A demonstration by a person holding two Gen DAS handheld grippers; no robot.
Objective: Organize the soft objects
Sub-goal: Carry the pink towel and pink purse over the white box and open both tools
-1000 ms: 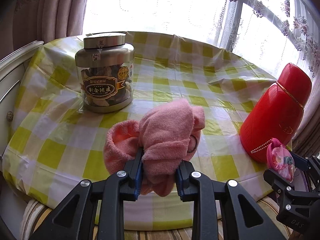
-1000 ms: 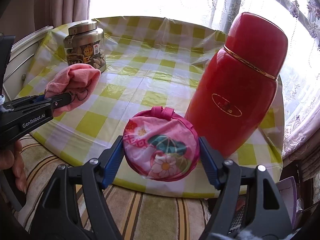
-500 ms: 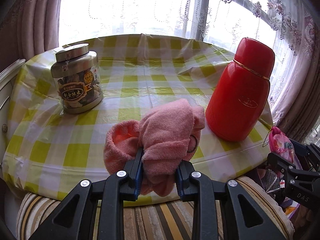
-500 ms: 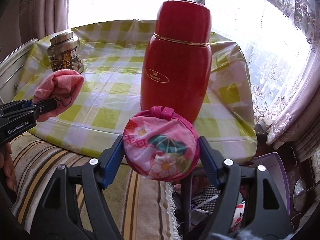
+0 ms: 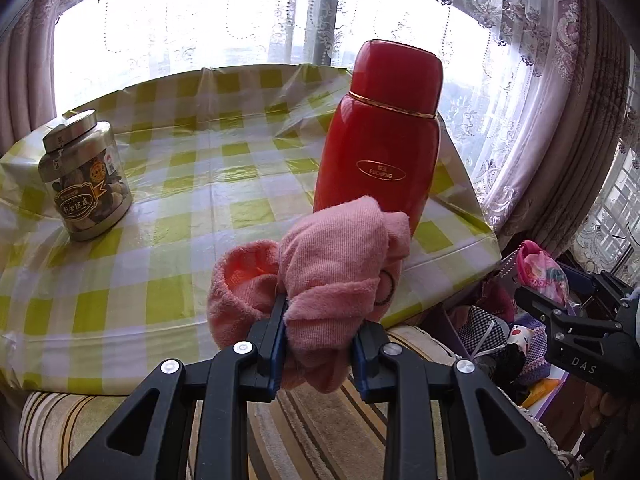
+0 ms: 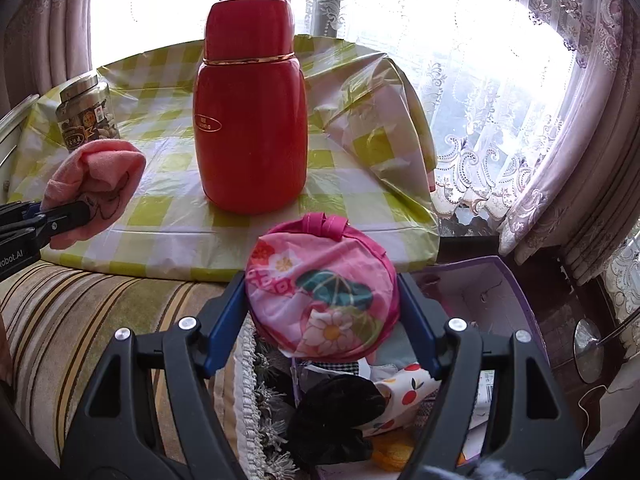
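Note:
My left gripper [image 5: 318, 320] is shut on a pink towel [image 5: 320, 264] and holds it in the air over the table's front edge. The towel also shows at the left of the right wrist view [image 6: 96, 176]. My right gripper [image 6: 322, 304] is shut on a round pink floral pouch [image 6: 320, 296] and holds it above a purple box [image 6: 496, 292] of soft items beside the table. The pouch also shows at the right of the left wrist view [image 5: 542, 276].
A table with a yellow checked cloth [image 5: 200, 184] carries a red thermos [image 5: 380, 148] and a glass jar with a metal lid [image 5: 84, 180]. A striped cushion [image 6: 80, 320] lies in front. Lace curtains and a window stand behind.
Both grippers have swung to the right with their loads. The right gripper has left the table and now hangs over the purple box.

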